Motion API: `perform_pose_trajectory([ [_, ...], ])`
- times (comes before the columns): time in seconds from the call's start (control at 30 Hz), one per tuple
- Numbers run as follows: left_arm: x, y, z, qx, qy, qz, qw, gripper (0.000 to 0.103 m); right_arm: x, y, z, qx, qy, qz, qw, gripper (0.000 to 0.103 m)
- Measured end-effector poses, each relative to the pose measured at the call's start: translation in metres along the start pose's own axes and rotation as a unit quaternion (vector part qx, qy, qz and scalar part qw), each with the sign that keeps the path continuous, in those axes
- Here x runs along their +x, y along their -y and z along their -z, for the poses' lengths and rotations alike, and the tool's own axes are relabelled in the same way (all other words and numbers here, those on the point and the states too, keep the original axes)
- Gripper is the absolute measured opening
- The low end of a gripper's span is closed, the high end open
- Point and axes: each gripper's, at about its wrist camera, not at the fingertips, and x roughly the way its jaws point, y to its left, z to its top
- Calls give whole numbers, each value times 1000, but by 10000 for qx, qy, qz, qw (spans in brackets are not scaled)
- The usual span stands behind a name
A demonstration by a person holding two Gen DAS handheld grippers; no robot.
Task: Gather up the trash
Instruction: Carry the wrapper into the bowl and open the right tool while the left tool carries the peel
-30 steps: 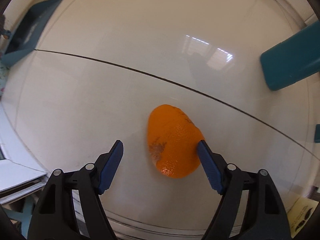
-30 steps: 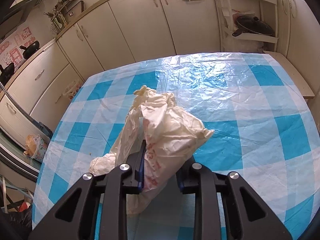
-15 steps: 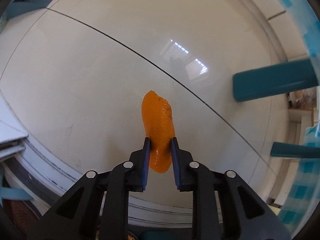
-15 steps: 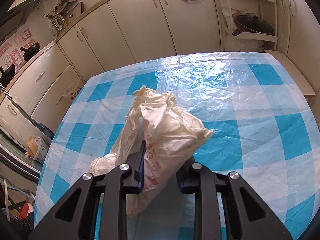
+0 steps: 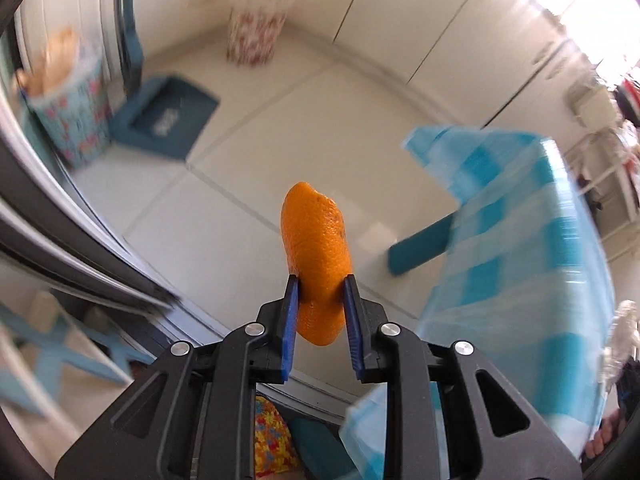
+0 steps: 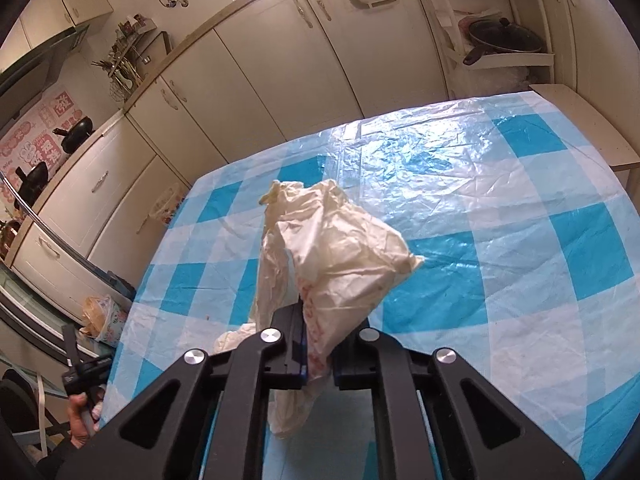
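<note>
An orange peel (image 5: pixel 316 256) hangs in the air well above the pale tiled floor, with my left gripper (image 5: pixel 319 284) shut on its lower half; the view is blurred by motion. A crumpled cream plastic bag (image 6: pixel 340 248) with red print stands up from my right gripper (image 6: pixel 328 312), whose jaws are closing and press on its lower part. Both sit over the blue-and-white checked table (image 6: pixel 520 240), whose edge also shows at the right of the left wrist view as the table (image 5: pixel 520 280). The right fingertip is hidden behind the bag.
On the floor are a patterned bin (image 5: pixel 68 120) with a bag in it, a teal dustpan (image 5: pixel 168 120), a second patterned bin (image 5: pixel 256 36) by the cabinets and a teal leg (image 5: pixel 424 246). Cream cabinets (image 6: pixel 280 80) stand beyond the table. A person's hand (image 6: pixel 80 420) shows at its left edge.
My left gripper shut on the orange peel on the floor and lifted it high, and its view swung up toward the room. My right gripper's jaws narrowed on the bag.
</note>
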Motion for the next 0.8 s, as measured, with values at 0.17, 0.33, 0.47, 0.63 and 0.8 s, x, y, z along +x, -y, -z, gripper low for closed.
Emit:
perform_pose_trajectory([
  [0.17, -120, 67, 6, 908, 664, 161, 9935, 21, -69, -5, 9, -43, 392, -280, 9988, 9],
  [0.33, -197, 161, 31, 1806, 870, 788, 9765, 21, -162, 41, 8, 226, 965, -49, 9951, 9],
  [0.47, -226, 255, 80, 2613, 698, 1478, 9513, 21, -231, 98, 18, 302, 1273, 871, 9876, 9],
  [0.63, -228, 376, 159, 3432, 187, 2289, 9108, 21, -252, 175, 42, 468, 604, 2351, 9690, 9],
  [0.8, -190, 483, 244, 3864, -545, 2673, 8811, 21, -193, 244, 76, 1302, -938, 2307, 9597, 9],
])
